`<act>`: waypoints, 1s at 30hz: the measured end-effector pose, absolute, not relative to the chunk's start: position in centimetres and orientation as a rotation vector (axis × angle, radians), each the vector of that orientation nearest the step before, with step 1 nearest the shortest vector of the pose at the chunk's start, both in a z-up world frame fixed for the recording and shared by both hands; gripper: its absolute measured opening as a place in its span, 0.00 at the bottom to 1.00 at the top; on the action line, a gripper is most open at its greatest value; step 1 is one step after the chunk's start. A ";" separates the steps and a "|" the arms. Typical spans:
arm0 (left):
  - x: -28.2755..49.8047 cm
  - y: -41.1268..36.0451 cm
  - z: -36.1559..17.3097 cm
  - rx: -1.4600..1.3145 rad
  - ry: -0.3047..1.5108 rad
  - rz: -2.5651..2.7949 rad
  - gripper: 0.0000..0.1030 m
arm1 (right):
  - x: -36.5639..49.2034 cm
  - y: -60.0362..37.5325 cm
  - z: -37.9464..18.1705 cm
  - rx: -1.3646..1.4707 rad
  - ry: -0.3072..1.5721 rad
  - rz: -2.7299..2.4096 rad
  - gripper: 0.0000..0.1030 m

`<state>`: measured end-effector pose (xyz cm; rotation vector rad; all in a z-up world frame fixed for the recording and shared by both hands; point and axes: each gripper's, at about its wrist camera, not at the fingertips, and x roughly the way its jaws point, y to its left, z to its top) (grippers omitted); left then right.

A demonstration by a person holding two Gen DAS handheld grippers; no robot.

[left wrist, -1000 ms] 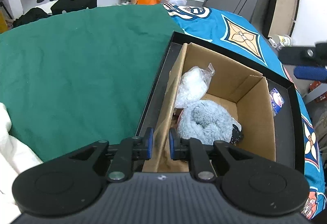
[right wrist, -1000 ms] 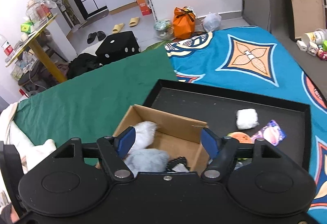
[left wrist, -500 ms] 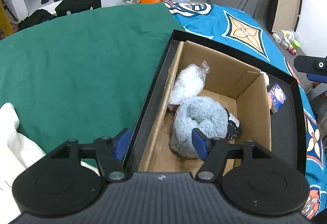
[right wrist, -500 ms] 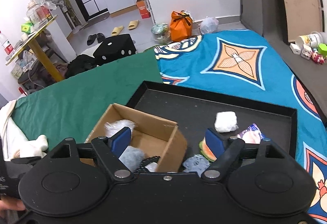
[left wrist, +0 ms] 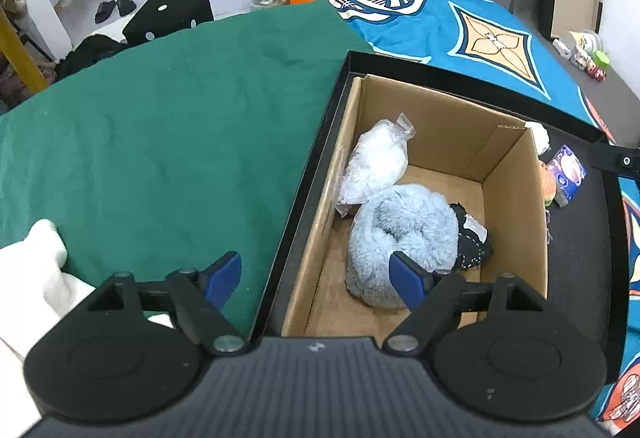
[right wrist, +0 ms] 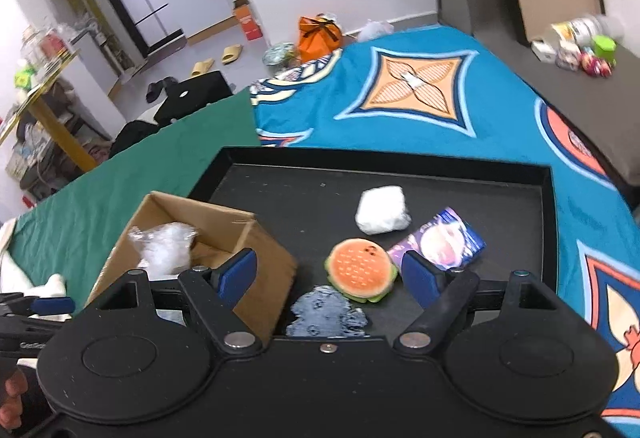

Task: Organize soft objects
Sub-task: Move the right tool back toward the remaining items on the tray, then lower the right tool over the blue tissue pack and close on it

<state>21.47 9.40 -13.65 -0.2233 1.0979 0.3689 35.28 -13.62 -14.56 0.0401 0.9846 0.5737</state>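
A cardboard box (left wrist: 440, 126) stands in a black tray (left wrist: 320, 142). Inside it lie a bagged white fluffy item (left wrist: 376, 162), a blue-grey fluffy item (left wrist: 404, 234) and a dark stitched piece (left wrist: 472, 238). My left gripper (left wrist: 316, 276) hovers over the box's near left wall, its jaws opening with nothing gripped. My right gripper (right wrist: 328, 274) is open above the tray floor (right wrist: 384, 158). A burger plush (right wrist: 358, 270) lies below, between its fingers. A speckled grey-blue cloth (right wrist: 324, 314) lies just in front of it. A white wrapped bundle (right wrist: 382, 210) and a purple packet (right wrist: 440, 242) lie farther back.
The tray rests where a green cloth (left wrist: 160, 126) meets a blue patterned cloth (right wrist: 420, 110). A white fabric heap (left wrist: 32, 270) lies at the near left. The box (right wrist: 256, 278) stands just left of the right gripper. Room clutter sits on the floor beyond.
The left jaws went from shut to wide open above the box. The right gripper moved right and down, from over the box to over the loose items on the tray.
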 end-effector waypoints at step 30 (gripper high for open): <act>24.9 8.6 -14.2 -0.126 1.140 0.456 0.79 | 41.0 -15.3 -22.5 0.077 1.076 0.286 0.73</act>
